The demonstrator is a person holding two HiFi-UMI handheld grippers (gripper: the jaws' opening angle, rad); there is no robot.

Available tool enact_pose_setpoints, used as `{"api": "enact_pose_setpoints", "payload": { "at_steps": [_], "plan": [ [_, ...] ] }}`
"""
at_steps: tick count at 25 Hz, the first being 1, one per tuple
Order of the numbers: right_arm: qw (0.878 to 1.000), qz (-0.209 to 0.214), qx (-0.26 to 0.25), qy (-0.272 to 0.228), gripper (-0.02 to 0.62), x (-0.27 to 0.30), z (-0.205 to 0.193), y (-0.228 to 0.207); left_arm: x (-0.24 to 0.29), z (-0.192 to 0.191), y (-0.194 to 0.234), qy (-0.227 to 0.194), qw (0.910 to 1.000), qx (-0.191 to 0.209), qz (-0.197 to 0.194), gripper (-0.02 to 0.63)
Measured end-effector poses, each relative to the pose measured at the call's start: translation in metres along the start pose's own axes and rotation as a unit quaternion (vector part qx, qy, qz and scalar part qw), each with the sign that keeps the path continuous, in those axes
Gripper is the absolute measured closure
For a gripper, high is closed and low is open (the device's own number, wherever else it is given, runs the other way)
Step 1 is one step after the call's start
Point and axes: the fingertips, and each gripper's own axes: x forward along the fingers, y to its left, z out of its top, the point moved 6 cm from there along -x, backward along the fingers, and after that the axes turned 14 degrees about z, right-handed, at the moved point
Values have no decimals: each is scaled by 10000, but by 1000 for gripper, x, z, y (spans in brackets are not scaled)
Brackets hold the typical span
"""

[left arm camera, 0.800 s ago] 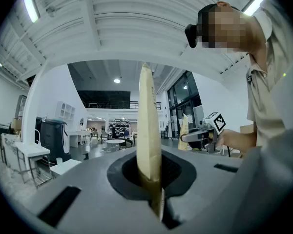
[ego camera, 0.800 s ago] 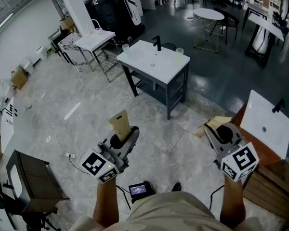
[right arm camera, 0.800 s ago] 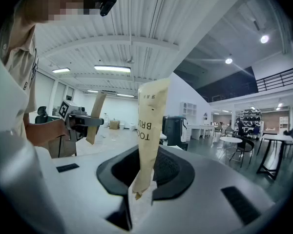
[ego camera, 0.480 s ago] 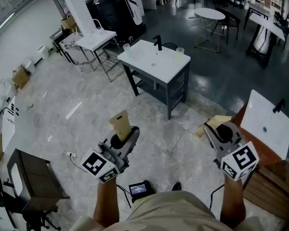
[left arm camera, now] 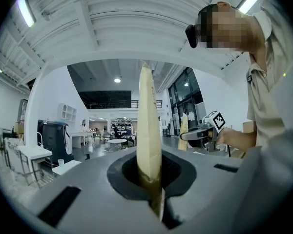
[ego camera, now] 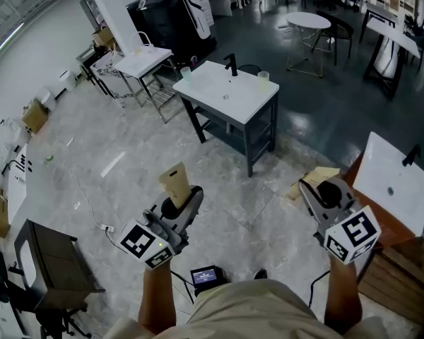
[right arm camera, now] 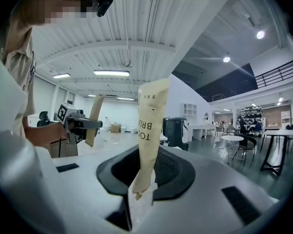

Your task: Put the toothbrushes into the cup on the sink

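My left gripper (ego camera: pixel 184 198) is shut on a tan paper toothbrush packet (ego camera: pixel 176 181) that stands upright between its jaws (left arm camera: pixel 149 140). My right gripper (ego camera: pixel 316 189) is shut on a second paper packet with dark print (right arm camera: pixel 151 126). Both are held low in front of me, well short of the white sink (ego camera: pixel 212 94) on its dark stand. A clear cup (ego camera: pixel 263 76) stands on the sink's right corner and another cup (ego camera: pixel 186 70) by its left corner, with a black faucet (ego camera: pixel 231 63) between them.
A second white sink top (ego camera: pixel 392 182) on a wooden base stands close at my right. A dark stool (ego camera: pixel 46 263) is at my left, and a small device (ego camera: pixel 207 277) lies on the floor by my feet. A white table (ego camera: pixel 143 62) stands left of the sink.
Both grippers keep their packets and stay where they were. The head view has shifted slightly, and the sink sits a little lower in it.
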Motion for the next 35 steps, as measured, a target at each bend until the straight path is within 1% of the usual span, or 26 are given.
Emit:
{"api": "enact_pose_setpoints", "payload": {
  "at_steps": [6,10,15,23,29,35],
  "plan": [
    [10000,18,56,-51,537,4,-4,-21,16,2,0,34,10000,65,23,601],
    [9999,60,106,-9,537,25,-9,-38,32,-5,19,55,10000,-1,81,601],
    [9998,13,177,103,537,57,-16,-66,64,-23,50,136,9998,-119,9,601],
    [9993,-256,191,215,537,130,-10,-120,134,-34,133,46,9993,-244,-269,601],
    [9985,-424,233,260,537,195,1,-156,179,-31,204,-15,9988,-228,-438,601],
    [9978,-548,233,298,537,255,10,-182,210,-33,264,-65,9977,-276,-611,601]
  ]
}}
